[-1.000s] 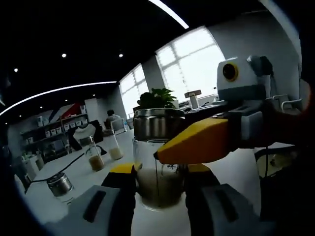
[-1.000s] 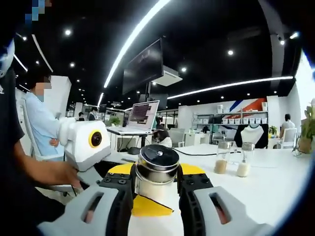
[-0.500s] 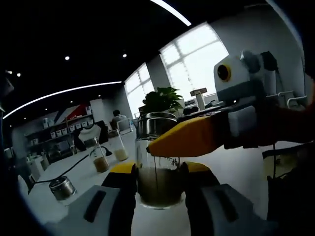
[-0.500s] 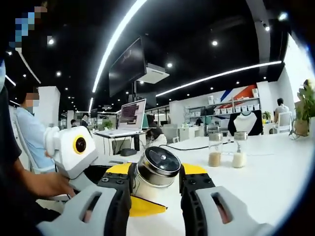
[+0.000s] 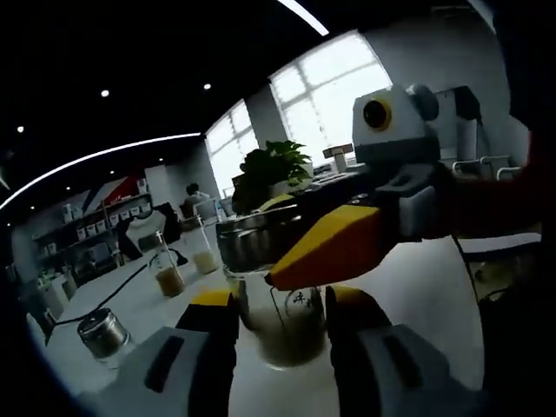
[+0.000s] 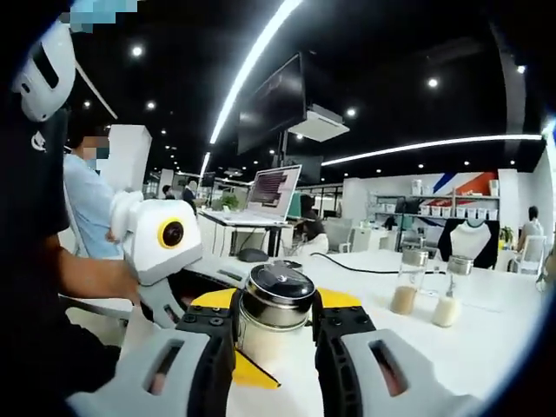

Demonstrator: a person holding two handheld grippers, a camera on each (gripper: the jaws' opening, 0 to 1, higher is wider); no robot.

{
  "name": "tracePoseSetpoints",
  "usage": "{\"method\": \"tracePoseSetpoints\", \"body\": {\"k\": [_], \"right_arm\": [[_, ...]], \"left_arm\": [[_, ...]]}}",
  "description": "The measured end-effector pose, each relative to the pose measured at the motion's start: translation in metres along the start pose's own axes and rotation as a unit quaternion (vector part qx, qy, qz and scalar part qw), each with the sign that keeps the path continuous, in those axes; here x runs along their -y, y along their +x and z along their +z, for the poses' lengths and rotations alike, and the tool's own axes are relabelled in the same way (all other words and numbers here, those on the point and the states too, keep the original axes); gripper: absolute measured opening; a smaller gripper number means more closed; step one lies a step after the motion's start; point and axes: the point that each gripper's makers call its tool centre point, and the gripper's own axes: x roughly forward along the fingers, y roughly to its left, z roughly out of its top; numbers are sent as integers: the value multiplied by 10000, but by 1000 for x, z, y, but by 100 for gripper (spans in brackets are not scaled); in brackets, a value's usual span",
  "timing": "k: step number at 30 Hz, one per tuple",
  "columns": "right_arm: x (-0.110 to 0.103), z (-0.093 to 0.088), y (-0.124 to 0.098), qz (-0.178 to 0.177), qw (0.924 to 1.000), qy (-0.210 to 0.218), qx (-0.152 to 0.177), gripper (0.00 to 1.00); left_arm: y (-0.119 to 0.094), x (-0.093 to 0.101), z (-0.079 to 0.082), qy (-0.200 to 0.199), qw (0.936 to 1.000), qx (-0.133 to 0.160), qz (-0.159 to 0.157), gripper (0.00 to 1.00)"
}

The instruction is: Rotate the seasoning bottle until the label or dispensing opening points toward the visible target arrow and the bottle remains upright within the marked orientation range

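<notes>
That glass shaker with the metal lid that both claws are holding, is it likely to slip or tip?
The seasoning bottle looks like smooth clear glass, so probably slippery and breakable. Its steel lid is wide and the fill sits low, so perhaps a little top-heavy. Pinched by the left gripper and right gripper, tipping seems unlikely.

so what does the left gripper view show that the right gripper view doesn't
Left gripper view: the bottle's glass body with brownish seasoning inside, a leafy plant before bright windows, and a loose metal cap on the white table.

Right gripper view: the bottle's metal lid from above, an open laptop, a hanging monitor and a seated person.

Both: the seasoning bottle between both grippers' jaws, left gripper low, right gripper at the lid, plus two small bottles standing behind.
</notes>
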Motion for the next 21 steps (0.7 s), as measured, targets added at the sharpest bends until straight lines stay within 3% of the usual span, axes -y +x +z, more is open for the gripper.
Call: {"method": "tracePoseSetpoints", "body": {"k": [5,6,10,12,16,21], "right_arm": [[4,-10,10,-102,9997,-64,-199,32],[9,-16,12,-222,9993,94,-296,32],[16,-24,18,-368,9968,695,-151,31],[18,-27,18,-419,9959,793,-117,31],[20,-32,18,-504,9943,929,-106,31],[22,-33,19,-586,9912,1184,-60,31]], "left_arm": [[4,-13,-11,-105,9992,-133,349,38],[6,-19,-16,-230,9980,-174,557,38],[9,-22,-20,-933,9932,-38,698,37],[11,-23,-23,-1016,9923,-82,707,37],[13,-23,-28,-898,9928,-382,701,37],[11,-26,-28,-812,9937,-280,724,37]]}}
